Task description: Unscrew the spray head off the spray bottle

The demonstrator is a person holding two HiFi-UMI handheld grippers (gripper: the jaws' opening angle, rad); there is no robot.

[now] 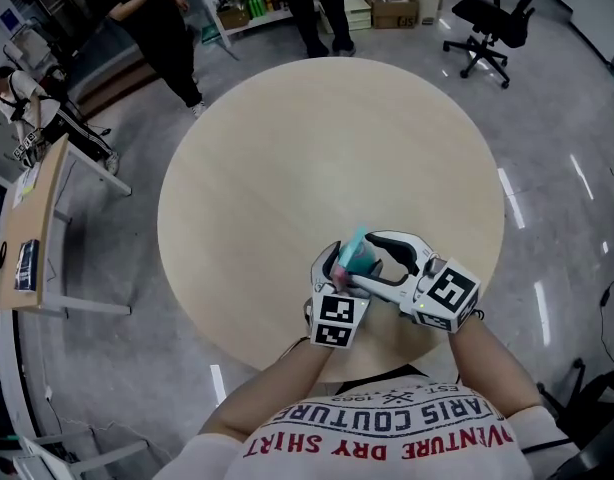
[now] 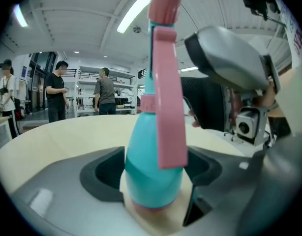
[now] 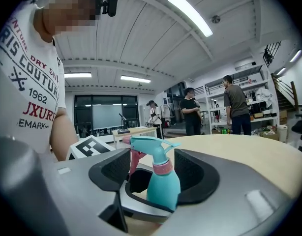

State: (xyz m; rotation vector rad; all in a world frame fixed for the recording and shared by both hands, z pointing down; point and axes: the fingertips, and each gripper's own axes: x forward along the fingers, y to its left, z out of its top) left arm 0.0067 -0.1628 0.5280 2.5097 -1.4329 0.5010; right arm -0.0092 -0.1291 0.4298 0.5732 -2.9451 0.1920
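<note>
The spray bottle [image 1: 359,256] is located at the near edge of the round counter [image 1: 287,148], directly in front of the person, and is enclosed by both tools. Its teal body is pinched low down between the tongs of the left gripper [image 2: 153,173], with a pad set against each side.

The spray head [image 3: 152,145], teal with a pink collar and a pink trigger, is seated on the bottle neck. It is placed between the tongs of the right gripper [image 3: 156,168], which are spread. A gap is seen on each side, and the head is not touched.

The right gripper is presented from the right and the left gripper from the near side. Whether the bottle base is rested on the counter cannot be told.

Bystanders [image 1: 152,18] and an office chair [image 1: 492,23] are seen beyond the far edge of the counter.
</note>
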